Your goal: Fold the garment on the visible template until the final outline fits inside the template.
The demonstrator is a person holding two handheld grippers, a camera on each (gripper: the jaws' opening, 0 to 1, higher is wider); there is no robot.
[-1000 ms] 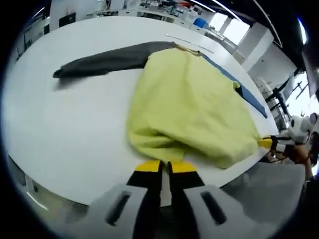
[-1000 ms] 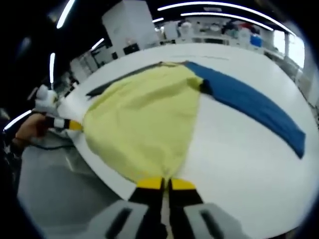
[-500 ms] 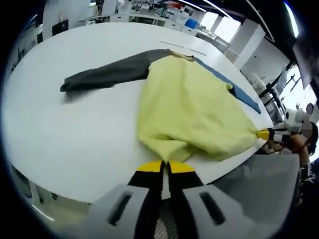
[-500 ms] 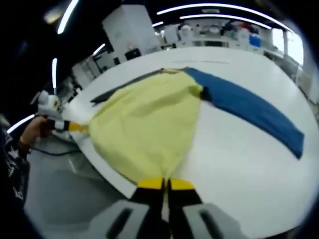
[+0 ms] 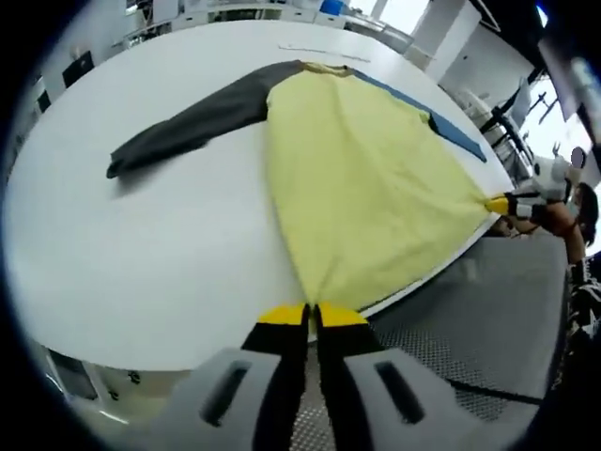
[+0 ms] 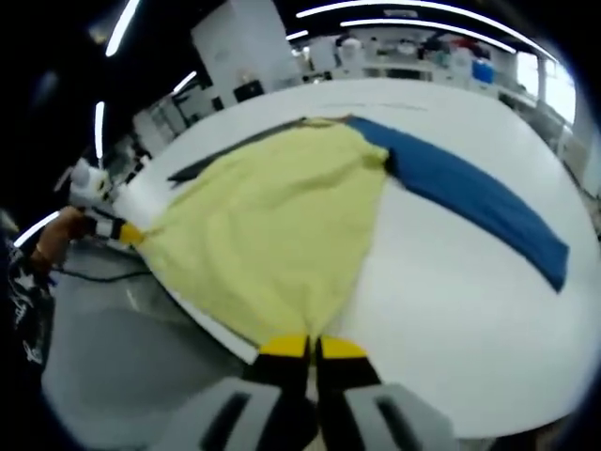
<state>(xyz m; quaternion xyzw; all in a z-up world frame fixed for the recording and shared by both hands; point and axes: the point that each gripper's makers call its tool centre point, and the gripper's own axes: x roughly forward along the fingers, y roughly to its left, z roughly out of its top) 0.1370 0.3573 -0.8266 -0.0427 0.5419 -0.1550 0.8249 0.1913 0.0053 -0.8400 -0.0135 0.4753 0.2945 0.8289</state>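
The left claw [image 5: 312, 315] is pressed together, pinching one hem corner of the garment [image 5: 366, 188]; the right claw [image 6: 313, 347] pinches the other hem corner the same way. Between the two claws the yellow body is pulled taut and flat, its lower edge reaching the near edge of the white desk [image 5: 160, 254]. The one garment has two sleeves: a dark grey sleeve [image 5: 188, 127] stretched out on one side and a blue sleeve [image 6: 470, 202] on the other, both lying flat on the desk.
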